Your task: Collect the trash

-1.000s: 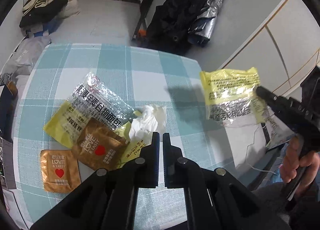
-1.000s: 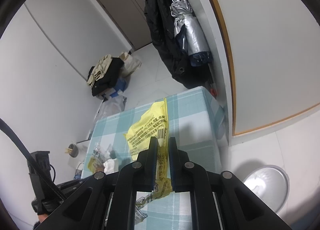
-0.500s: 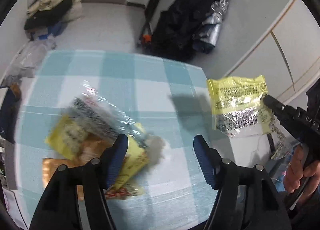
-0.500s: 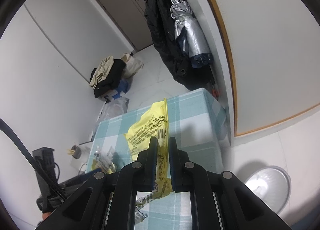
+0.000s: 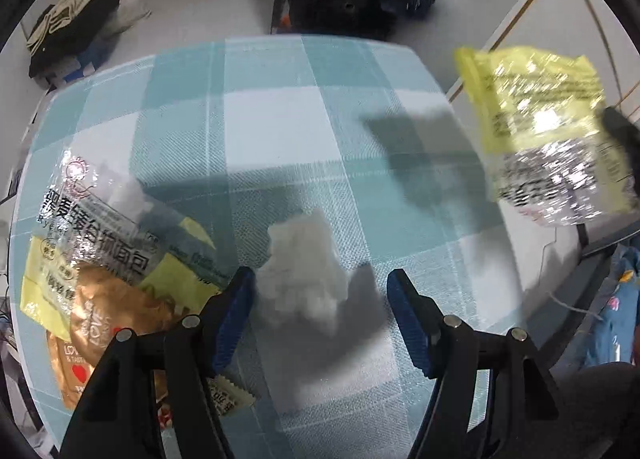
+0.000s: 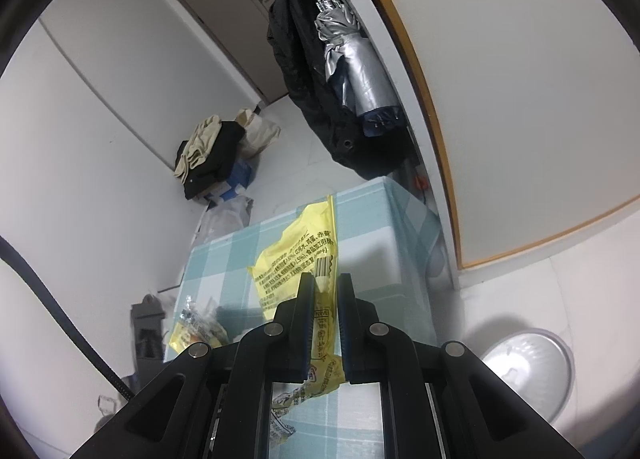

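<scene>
White and crumpled, the tissue (image 5: pixel 304 271) is lying on the checked cloth (image 5: pixel 280 115) dead ahead of my left gripper (image 5: pixel 320 283), sitting between the spread fingers and hugging the left finger (image 5: pixel 236 299) while a gap is showing toward the right one. I'm reading it as a lumpy wad with no real long axis, maybe slightly taller along my line of approach, so the angle of the pinch is mattering little. I'm judging that the left gripper is the nearer by far and is needing only a small shift leftward to centre the wad before squeezing. Wrappers (image 5: pixel 100 259) are piled just left of that finger, close enough that I'm worrying about snagging one.

My right gripper (image 6: pixel 323 291) is pinching the yellow packet (image 6: pixel 300 259) off the table's right edge, jaws pressed together on it, with a pale bin (image 6: pixel 528 367) standing on the floor below.
</scene>
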Tool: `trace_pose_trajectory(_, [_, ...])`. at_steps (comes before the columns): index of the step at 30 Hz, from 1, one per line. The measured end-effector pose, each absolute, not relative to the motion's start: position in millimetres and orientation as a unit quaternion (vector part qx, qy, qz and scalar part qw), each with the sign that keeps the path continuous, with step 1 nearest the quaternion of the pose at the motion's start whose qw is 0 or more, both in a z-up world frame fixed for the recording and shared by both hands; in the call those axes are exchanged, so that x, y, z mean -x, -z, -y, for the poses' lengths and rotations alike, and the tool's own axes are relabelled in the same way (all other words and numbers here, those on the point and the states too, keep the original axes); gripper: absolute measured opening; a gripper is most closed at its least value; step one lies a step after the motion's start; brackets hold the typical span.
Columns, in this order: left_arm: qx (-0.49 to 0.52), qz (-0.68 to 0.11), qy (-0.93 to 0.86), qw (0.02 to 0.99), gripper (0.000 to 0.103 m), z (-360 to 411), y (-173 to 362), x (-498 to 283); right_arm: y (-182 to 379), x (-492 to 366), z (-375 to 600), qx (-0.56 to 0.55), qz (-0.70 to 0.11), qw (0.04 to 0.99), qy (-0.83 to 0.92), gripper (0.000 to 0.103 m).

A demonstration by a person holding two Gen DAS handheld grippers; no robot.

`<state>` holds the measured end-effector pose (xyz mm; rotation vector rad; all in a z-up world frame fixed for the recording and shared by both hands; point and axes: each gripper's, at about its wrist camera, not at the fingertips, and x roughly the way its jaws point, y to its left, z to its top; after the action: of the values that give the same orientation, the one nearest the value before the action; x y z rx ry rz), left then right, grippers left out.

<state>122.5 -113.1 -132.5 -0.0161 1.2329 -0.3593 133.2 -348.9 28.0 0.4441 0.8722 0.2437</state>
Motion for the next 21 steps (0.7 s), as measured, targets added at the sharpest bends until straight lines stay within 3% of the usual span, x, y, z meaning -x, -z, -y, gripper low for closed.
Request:
trace_pose_trajectory(4, [-0.024,-0.564,0.165,0.809,0.063,123,135,-119,-28,-134,350,-0.212,-0.420,0.875,-0.118,0.010])
trace_pose_trajectory(7, [-0.037,-0.553,0.155,0.818,0.044,124,136,-118,-28,-134,351,-0.214,-0.420,0.874,-0.118,0.010])
trace_pose_trajectory(9, [-0.038,-0.549,0.148,0.822,0.019,120,135,-121,-28,-134,352,-0.216,-0.420,0.874,-0.119,0.010])
trace_pose_trajectory(15, [0.003,-0.548,0.150,0.823,0.012,102,135,-122,-28,-133,353,-0.216,-0.419,0.874,-0.116,0.010])
trace_pose_trajectory(21, [0.031,-0.520,0.186,0.833,0.012,99,115,-104,-32,-126,358,-0.226,-0.408,0.878,-0.110,0.010])
